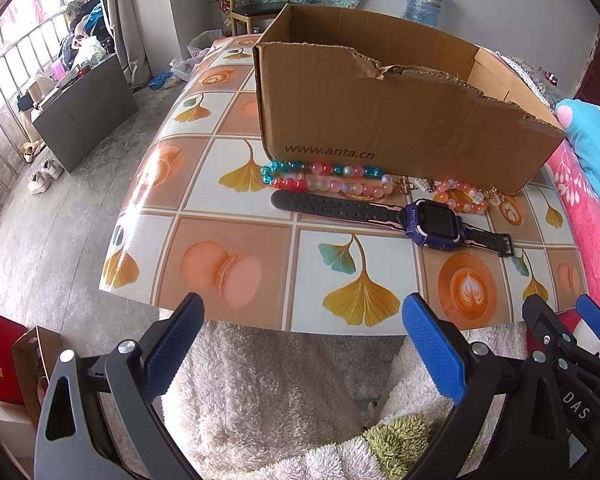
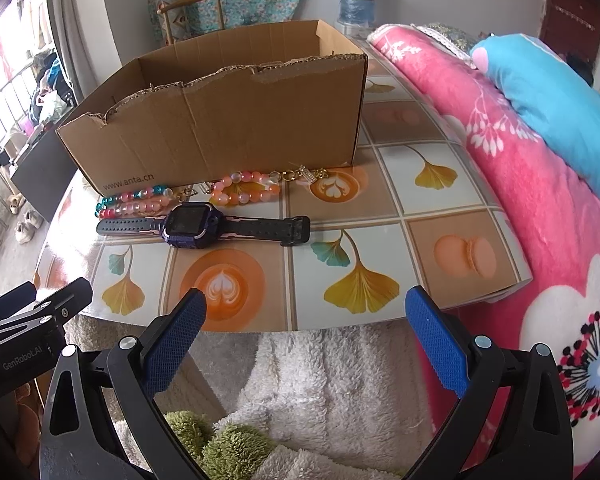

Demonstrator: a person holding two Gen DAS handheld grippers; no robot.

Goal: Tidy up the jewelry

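The cardboard box [image 1: 380,120] carries the printed web address "www.anta.cn" low on its front wall, at the lower left corner in both views. In the left wrist view, "DAS" stands on the right gripper [image 1: 572,320] at the lower right. In the right wrist view, "GenRobot.AI" stands on the left gripper [image 2: 40,300] at the lower left.

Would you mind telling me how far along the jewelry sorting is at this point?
Nothing looks done yet: what shows of the inside of the cardboard box is bare. Nothing is in hand either; the left gripper and right gripper are both open and short of the table. Still left: the watch, the long bead strand and the orange bead bracelet, all lying in front of the box.
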